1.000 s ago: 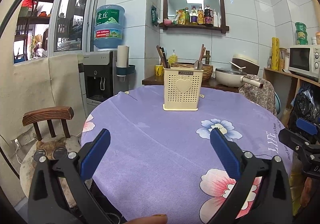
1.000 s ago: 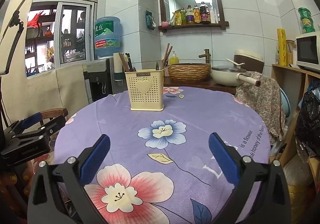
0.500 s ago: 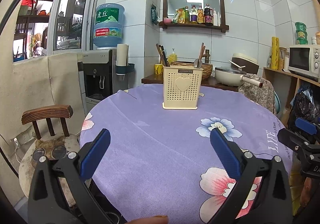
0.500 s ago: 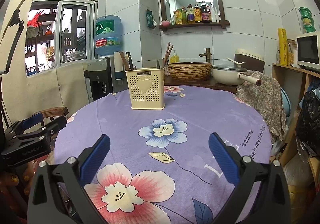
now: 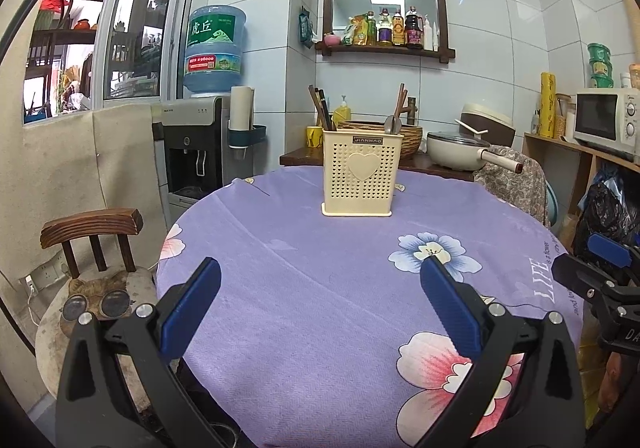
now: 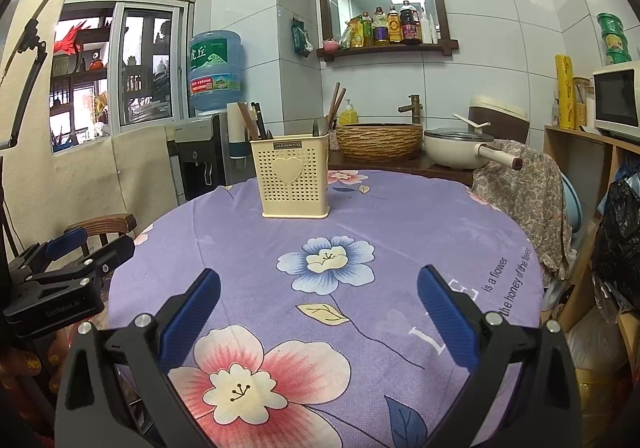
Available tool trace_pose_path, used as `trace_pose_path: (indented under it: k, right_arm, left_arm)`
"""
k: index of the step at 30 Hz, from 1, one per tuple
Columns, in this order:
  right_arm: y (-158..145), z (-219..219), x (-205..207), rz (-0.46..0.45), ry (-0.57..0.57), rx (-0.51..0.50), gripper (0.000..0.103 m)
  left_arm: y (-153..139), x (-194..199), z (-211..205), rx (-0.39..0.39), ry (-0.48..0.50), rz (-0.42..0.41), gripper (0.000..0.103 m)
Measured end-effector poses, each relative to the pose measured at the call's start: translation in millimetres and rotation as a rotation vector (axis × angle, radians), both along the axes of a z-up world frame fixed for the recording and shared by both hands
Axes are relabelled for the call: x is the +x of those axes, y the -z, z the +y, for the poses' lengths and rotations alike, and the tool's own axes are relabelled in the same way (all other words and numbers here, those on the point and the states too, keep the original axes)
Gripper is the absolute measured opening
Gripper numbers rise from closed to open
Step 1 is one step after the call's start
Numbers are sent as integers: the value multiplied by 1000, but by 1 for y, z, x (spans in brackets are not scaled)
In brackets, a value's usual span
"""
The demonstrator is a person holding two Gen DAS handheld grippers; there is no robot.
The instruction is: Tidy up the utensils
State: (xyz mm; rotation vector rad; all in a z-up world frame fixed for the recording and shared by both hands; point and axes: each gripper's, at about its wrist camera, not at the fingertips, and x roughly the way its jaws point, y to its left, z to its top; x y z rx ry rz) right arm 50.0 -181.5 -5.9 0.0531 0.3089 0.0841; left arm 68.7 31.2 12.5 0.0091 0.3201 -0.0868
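Left wrist view: both grippers released, empty, near desk edge; utensil holder (image 5: 361, 172) already filled; likely finishing, withdrawal next.

We are in a home kitchen with a dining corner, with white tiled walls (image 5: 488, 48) all around. We see a wooden wall shelf (image 5: 384, 48) carrying sauce bottles (image 6: 394, 26), a water dispenser (image 5: 196, 144) with a blue bottle on top, a microwave (image 5: 606, 120) on a wooden rack, and a cooking pan (image 6: 460, 148) beside a woven basket (image 6: 378, 140) on a dark counter. In the middle stands a round table under a purple flowered tablecloth (image 6: 400, 232), with a wooden chair (image 5: 92, 228) just beside it.
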Motion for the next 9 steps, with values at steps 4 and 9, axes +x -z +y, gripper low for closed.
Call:
trace_pose_path:
  k: [4,9]
  right_arm:
    - [0,0,0,0,-2,-2,97]
    - [0,1,-1,2,-3,-3,97]
  left_arm:
    - [0,0,-1,9,2,1,98]
    - [-1,0,1,-5,3,7,98]
